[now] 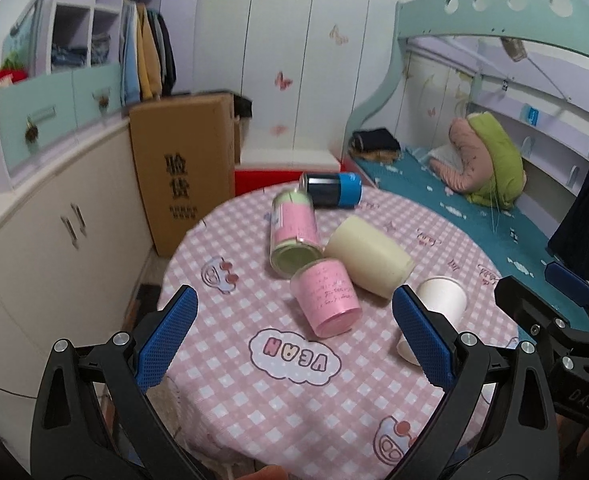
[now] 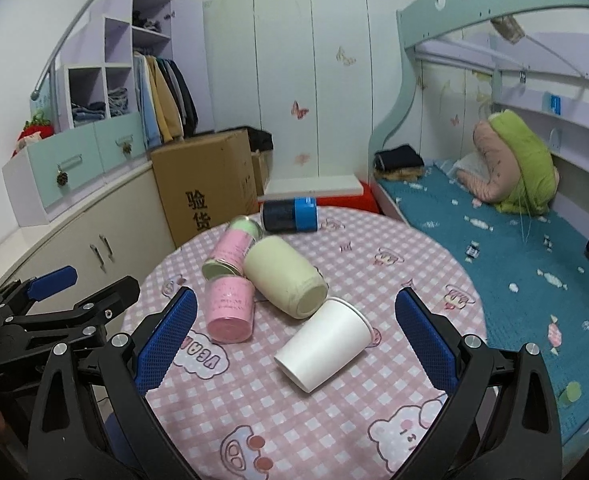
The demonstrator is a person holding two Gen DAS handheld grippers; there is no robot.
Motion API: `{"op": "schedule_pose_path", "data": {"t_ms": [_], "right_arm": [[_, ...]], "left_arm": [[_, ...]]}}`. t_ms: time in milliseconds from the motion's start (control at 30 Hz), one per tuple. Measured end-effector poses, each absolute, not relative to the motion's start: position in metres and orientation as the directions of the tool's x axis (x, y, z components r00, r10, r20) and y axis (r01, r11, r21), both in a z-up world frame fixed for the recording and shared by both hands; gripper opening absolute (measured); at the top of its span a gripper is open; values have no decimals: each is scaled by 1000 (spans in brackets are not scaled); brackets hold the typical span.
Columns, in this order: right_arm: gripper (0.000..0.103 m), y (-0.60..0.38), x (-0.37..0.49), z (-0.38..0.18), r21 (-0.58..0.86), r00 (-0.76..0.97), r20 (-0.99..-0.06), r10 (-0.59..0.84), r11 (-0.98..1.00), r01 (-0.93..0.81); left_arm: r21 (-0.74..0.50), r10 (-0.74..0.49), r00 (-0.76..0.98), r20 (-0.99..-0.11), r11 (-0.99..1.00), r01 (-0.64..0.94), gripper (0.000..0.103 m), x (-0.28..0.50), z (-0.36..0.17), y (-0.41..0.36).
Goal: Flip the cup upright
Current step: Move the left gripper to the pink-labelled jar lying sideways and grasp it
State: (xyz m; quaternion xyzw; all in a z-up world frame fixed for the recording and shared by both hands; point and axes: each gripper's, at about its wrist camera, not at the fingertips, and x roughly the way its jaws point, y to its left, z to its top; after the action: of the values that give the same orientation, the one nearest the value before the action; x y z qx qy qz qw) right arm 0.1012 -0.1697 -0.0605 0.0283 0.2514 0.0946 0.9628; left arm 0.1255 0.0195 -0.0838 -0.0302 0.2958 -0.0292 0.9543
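Left wrist view. The left gripper [image 1: 294, 338] hovers above the near half of a round table [image 1: 434, 216] covered in pink gingham, its blue pads spread wide and holding nothing. Framed between them is a cluster of toppled containers: a small pink cup [image 1: 328, 300] on its side, a cream cup [image 1: 368, 256] lying against it, a pink-and-green canister [image 1: 294, 232], and a dark can with a blue band [image 1: 330, 189] at the far rim. The white paper cup [image 1: 440, 306] lies partly hidden behind this gripper's right finger. The right gripper [image 1: 554, 300] is visible at the frame's right edge.

Right wrist view. The right gripper [image 2: 296, 338] is likewise wide open and empty, and the white paper cup [image 2: 324, 346] lies on its side almost centred between the pads, mouth toward the far right, base toward the camera (a placement that suggests this cup is the intended target). The cup's rim rests close to the base of the cream cup [image 2: 284, 280]; the pink cup [image 2: 230, 312] lies just left. The left gripper [image 2: 82, 292] waits at the left edge, probably kept clear so the right tool can descend and close across the cup's wall.
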Motion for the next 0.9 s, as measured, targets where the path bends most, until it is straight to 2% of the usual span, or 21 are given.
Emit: {"op": "schedule_pose_path", "data": {"t_ms": [333,900], "right_arm": [[96,-178,166,-91,116,811,-561,165,986,-120],[96,-182,240,-117,120,759,-637,138,990,-80]], "left_arm": [[-129,-104,739,-666,991,24,98,201,-108,32],[-92,-65,608,-791,996,-13,98,336,-150,36]]}}
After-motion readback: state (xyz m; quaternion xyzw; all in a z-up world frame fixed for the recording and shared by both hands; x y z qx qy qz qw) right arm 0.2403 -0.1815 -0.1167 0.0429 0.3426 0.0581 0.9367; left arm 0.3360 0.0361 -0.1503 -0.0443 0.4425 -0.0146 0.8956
